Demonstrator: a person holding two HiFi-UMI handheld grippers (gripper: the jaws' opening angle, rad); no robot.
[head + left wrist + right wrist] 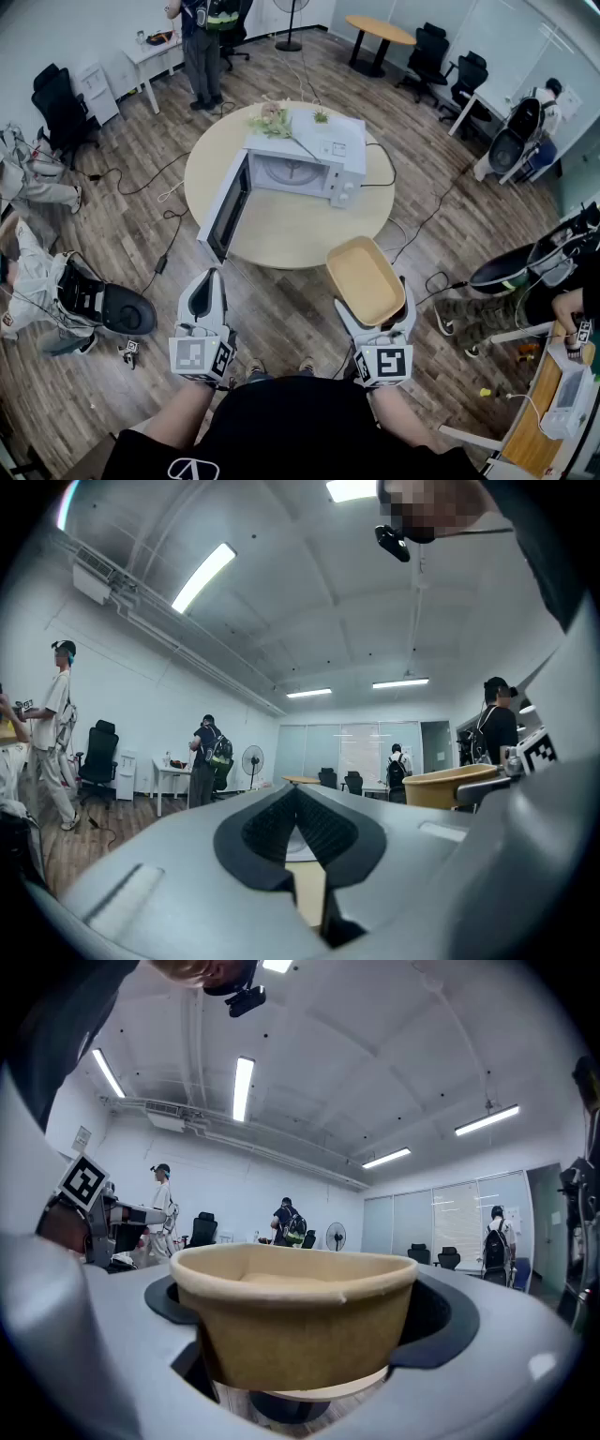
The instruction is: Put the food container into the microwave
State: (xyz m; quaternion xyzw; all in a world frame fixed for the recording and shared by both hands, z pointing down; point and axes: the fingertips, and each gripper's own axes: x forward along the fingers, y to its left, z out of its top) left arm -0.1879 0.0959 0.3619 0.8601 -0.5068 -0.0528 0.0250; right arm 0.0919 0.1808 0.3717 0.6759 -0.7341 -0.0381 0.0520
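While the left tool (pixel 210 281) is clenched empty, the right tool (pixel 375 309) grasps the food container (pixel 362 277) on the near side of the open microwave (pixel 314 150).

The food container (pixel 365 279) looks like matt tan paperboard, with a rolled rim and a smooth, unprinted wall. The right gripper (pixel 375 305), which clasps it, and the left gripper (pixel 208 281) both have smooth, matt grey plastic shells. The pads (pixel 270 832) inside the closed left jaws are black and finely ribbed (rubber, by the look of them). The microwave (pixel 309 155) has a white, faintly glossy case and a dark, glassy window in its door. The round table (pixel 281 234) has a pale, smooth wood-look top with a soft sheen. The floor (pixel 309 319) is brown wood-grain plank, low in gloss.
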